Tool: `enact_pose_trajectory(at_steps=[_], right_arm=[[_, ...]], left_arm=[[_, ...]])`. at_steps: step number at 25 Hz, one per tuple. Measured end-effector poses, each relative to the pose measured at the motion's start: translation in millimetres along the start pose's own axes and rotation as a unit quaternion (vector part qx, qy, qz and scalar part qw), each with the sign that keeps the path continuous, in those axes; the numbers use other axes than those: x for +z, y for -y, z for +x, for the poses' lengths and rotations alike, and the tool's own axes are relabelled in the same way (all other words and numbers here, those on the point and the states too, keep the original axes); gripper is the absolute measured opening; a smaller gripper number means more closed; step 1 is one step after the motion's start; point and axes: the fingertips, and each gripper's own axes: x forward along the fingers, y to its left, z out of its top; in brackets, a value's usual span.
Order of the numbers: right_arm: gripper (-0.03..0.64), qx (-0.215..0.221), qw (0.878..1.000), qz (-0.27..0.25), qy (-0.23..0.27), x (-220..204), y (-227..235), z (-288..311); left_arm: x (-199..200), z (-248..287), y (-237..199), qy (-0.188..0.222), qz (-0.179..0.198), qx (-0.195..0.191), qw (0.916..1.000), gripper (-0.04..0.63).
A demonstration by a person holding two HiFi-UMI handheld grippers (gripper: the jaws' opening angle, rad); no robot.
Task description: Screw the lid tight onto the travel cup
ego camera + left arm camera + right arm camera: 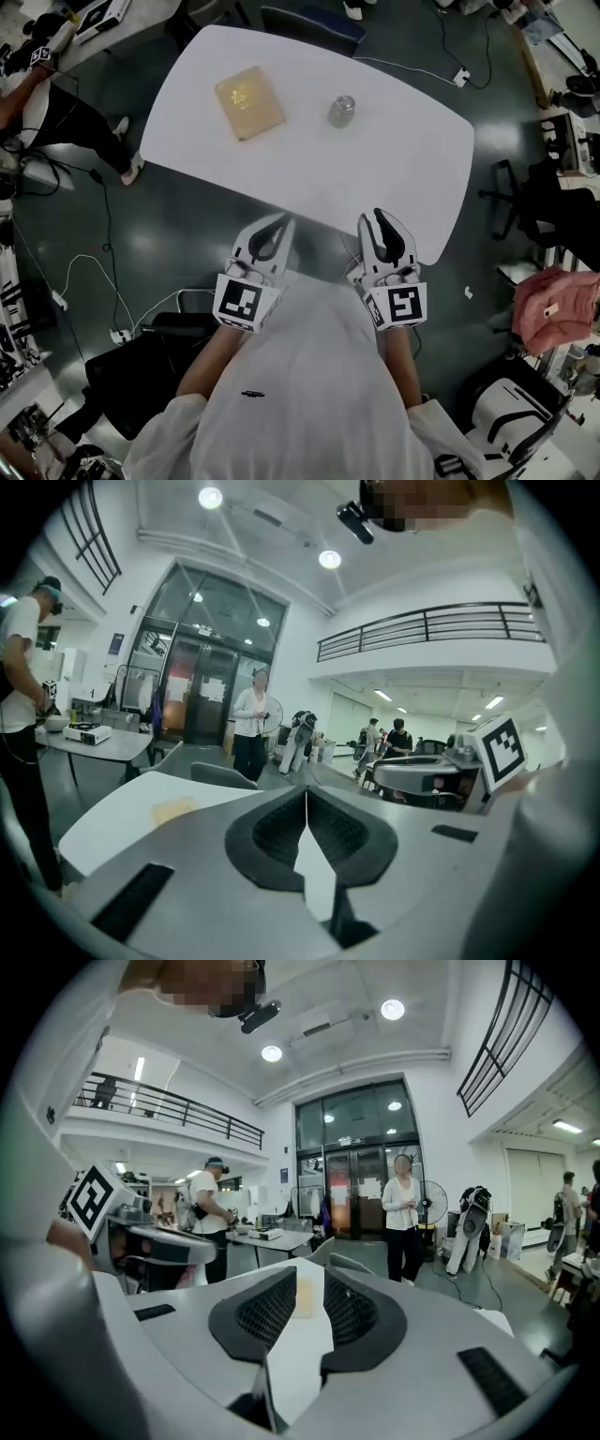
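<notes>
A small silver travel cup [341, 110] stands upright on the far half of the white table [394, 178]; I cannot tell how its lid sits. Both grippers hover at the table's near edge, well short of the cup. My left gripper [280, 222] has its jaws closed together with nothing in them, and in the left gripper view the left gripper [306, 795] shows its dark pads meeting. My right gripper [379, 218] stands slightly apart; in the right gripper view the right gripper [309, 1290] shows a narrow gap holding nothing. The cup is hidden in both gripper views.
A flat tan box [248, 101] lies on the table left of the cup. A dark chair [309, 23] sits at the far side. Cables run over the floor. A pink bag [555, 305] lies at the right, and a person [403, 1211] stands beyond the table.
</notes>
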Motion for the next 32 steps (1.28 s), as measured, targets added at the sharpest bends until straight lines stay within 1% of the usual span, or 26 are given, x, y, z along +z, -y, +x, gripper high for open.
enact_pose_trajectory(at_steps=[3,6,11,13,15,17,20,23,28,30,32], right_arm=[[0.061,-0.008,1.000,-0.007,0.000,13,6,28],[0.060,-0.010,1.000,-0.011,-0.005,15,9,48],[0.061,-0.004,1.000,-0.008,-0.020,16,23,62],[0.061,0.005,1.000,-0.001,-0.022,17,32,71],[0.061,0.016,1.000,0.001,-0.025,18,43,78],[0.062,0.023,0.999,-0.005,-0.031,16,50,83],[0.061,0.032,0.999,-0.014,-0.037,16,65,96],[0.071,0.046,0.998,-0.021,-0.045,14,86,111],[0.081,0.070,0.995,-0.037,-0.065,-4,113,144],[0.091,0.085,0.992,-0.045,-0.077,-12,121,161],[0.103,0.102,0.988,-0.051,-0.103,-22,127,177]], left_arm=[[11,18,-21,0.001,-0.009,-0.015,0.9998,0.005],[13,34,-37,0.006,-0.001,-0.023,0.9997,0.005],[13,53,-43,-0.005,0.002,-0.031,0.9995,0.005],[16,64,-46,-0.009,0.005,-0.026,0.9996,0.005],[18,77,-47,-0.010,-0.002,-0.018,0.9998,0.005],[16,88,-49,-0.016,-0.013,-0.014,0.9997,0.005],[11,107,-53,-0.023,-0.007,-0.016,0.9996,0.005],[10,133,-53,-0.034,-0.014,-0.012,0.9992,0.006],[-8,175,-61,-0.051,-0.011,-0.016,0.9985,0.006],[-20,193,-66,-0.064,-0.009,-0.021,0.9977,0.027],[-31,212,-71,-0.072,-0.008,-0.028,0.9970,0.085]])
